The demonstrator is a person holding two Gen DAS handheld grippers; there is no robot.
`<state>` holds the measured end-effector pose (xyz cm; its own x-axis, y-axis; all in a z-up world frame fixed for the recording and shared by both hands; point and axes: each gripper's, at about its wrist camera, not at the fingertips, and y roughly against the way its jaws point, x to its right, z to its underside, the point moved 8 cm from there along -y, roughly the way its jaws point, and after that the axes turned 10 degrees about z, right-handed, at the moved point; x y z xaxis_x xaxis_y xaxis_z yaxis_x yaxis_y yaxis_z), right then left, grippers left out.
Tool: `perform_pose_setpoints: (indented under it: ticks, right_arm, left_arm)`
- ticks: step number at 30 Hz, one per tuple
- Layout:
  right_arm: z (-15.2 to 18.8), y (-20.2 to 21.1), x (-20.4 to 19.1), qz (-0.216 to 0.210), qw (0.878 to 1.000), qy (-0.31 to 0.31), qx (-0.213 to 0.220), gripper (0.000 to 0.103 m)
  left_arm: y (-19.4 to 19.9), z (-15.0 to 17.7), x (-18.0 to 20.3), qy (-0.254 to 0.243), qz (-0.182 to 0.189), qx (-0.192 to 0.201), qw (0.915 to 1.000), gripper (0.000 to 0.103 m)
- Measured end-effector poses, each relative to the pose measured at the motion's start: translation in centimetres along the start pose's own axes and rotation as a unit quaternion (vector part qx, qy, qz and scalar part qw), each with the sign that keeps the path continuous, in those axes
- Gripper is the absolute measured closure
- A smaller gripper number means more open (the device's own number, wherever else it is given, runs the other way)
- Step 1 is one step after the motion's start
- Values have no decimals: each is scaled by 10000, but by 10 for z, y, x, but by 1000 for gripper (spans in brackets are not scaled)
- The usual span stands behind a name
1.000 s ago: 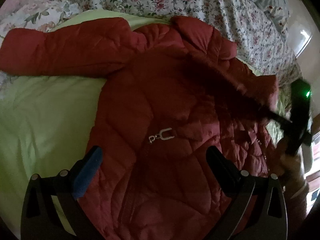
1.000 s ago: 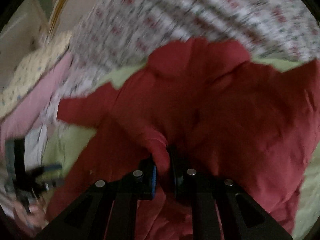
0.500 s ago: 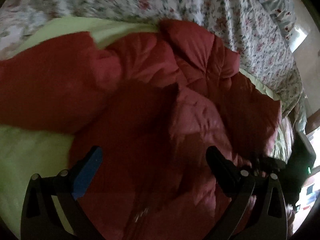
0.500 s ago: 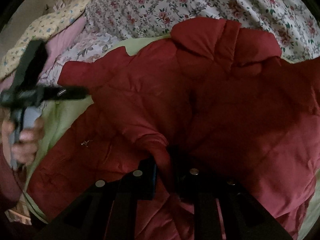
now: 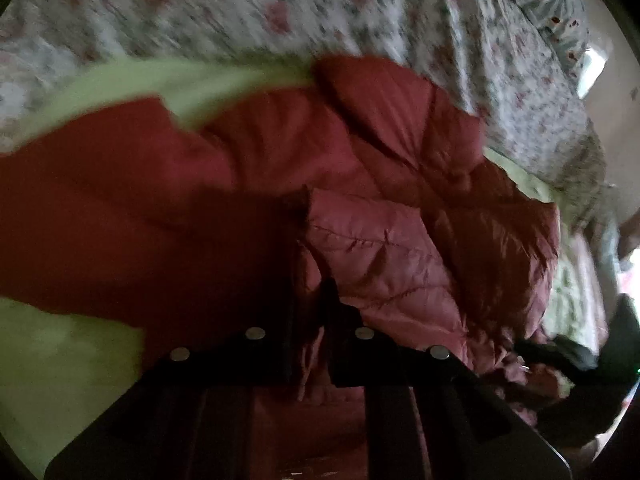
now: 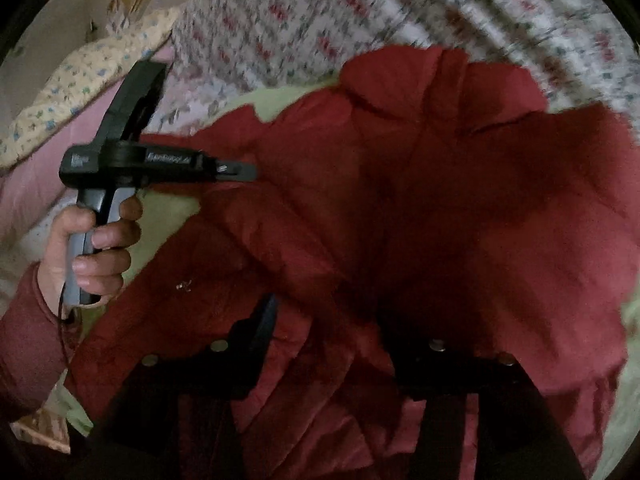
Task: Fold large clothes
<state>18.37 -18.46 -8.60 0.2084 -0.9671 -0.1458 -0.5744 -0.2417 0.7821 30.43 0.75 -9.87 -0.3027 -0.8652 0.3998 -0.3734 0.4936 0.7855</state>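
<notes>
Left gripper (image 5: 310, 300), seen along its own fingers, pinches a fold of the red jacket (image 5: 360, 208), its jaws drawn nearly together with quilted cloth bunched between them; in the right wrist view the same gripper (image 6: 236, 171) appears from the side, held by the left hand (image 6: 94, 252) at the jacket's left edge, its tips against the sleeve. Right gripper (image 6: 328, 320) hangs over the jacket's lower part with jaws spread wide, loose folds of cloth lying in the gap between them; whether the fingers (image 6: 260, 328) touch the cloth cannot be told. Jacket lies on a green sheet (image 5: 60, 360), collar toward the floral quilt (image 5: 280, 12) beyond it; one sleeve (image 5: 100, 168) extends from the jacket's body across the sheet; a paler panel (image 5: 380, 264) of the jacket is turned up just beyond the left gripper's tips. Zip pull (image 6: 184, 285) shows on the jacket front, near the left hand. Pink and yellow-patterned bedding (image 6: 80, 76) lies beyond the jacket's sleeve side. Left wrist view is motion-blurred, so fine detail on the quilt is unclear.
</notes>
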Motion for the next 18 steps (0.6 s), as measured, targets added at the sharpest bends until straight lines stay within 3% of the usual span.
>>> perform_pose_setpoints:
  ticks: [3, 8, 10, 12, 14, 18]
  right_arm:
    - [-5, 18, 19, 224, 9986, -343, 341, 48]
    - [-22, 26, 75, 1114, 9859, -1022, 720, 47]
    - [-25, 14, 97, 1332, 9808, -1282, 624, 47]
    - [-22, -2, 106, 1464, 9792, -1345, 411, 48]
    - [-14, -21, 114, 1586, 9772, -1401, 164, 48]
    - [-5, -34, 113, 1687, 9771, -1294, 66, 46]
  left_arm:
    - [18, -3, -17, 33, -190, 258, 9995, 93]
    - [9, 3, -22, -103, -432, 270, 9986, 93]
    - [1, 7, -21, -183, -587, 211, 9979, 91]
    - [3, 10, -20, -254, -736, 224, 9967, 82]
    - [17, 9, -18, -264, -867, 411, 9950, 79]
    - [52, 6, 1, -401, -563, 882, 9937, 79]
